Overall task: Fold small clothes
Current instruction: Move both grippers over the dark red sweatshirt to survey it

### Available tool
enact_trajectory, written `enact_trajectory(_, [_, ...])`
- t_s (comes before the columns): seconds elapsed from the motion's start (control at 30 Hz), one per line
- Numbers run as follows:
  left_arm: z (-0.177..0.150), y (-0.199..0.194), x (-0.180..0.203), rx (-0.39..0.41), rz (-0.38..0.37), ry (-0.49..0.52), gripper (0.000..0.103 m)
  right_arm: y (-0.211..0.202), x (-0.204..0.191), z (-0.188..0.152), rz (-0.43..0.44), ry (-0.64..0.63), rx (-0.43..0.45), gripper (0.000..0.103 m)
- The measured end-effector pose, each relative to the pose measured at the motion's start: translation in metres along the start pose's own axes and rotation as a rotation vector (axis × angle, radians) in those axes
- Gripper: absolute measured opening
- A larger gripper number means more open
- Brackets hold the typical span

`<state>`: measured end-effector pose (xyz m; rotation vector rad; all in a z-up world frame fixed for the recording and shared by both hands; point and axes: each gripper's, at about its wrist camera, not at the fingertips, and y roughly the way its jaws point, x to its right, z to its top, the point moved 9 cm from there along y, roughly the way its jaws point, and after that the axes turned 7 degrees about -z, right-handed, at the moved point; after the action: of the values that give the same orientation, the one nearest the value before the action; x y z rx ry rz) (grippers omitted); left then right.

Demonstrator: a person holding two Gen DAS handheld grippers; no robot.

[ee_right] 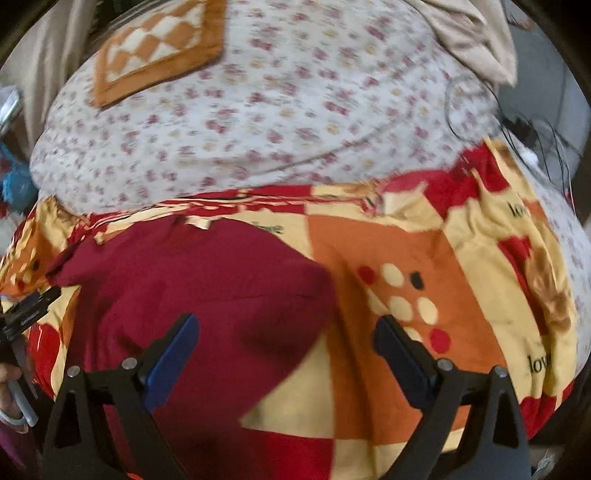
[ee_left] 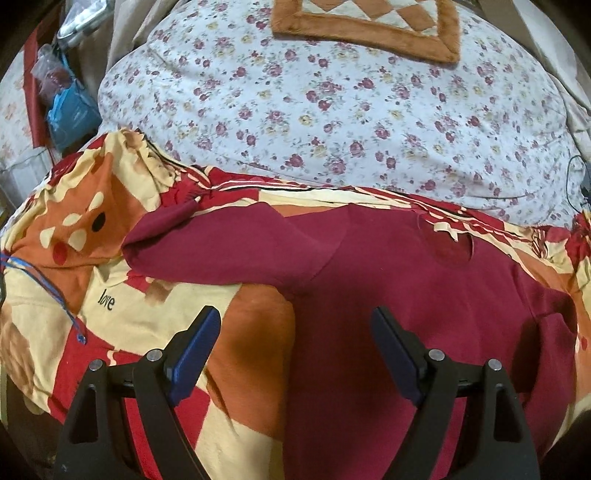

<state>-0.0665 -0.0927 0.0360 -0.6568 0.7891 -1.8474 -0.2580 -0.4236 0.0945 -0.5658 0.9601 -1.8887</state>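
The dark red shirt is lying flat on the patterned blanket, reaching from 12 to 3 o'clock of the left tool. Both tools are gaping wide and holding nothing, the right tool hanging over the shirt's edge.

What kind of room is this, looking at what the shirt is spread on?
Most likely a bedroom. The maroon shirt lies on a patterned bedsheet printed with "love", a floral quilt is bunched behind it, and a brown checked cushion sits on top.
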Motion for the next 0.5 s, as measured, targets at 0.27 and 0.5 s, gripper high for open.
enact_trajectory(0.27, [-0.002, -0.004, 0.002, 0.011, 0.014, 0.015, 0.077, 0.008, -0.082, 0.012, -0.017, -0.138, 0.067, 0.098])
enact_trajectory(0.5, [-0.009, 0.002, -0.005, 0.001, 0.027, 0.004, 0.077, 0.023, -0.126, 0.011, -0.098, -0.266, 0.114, 0.098])
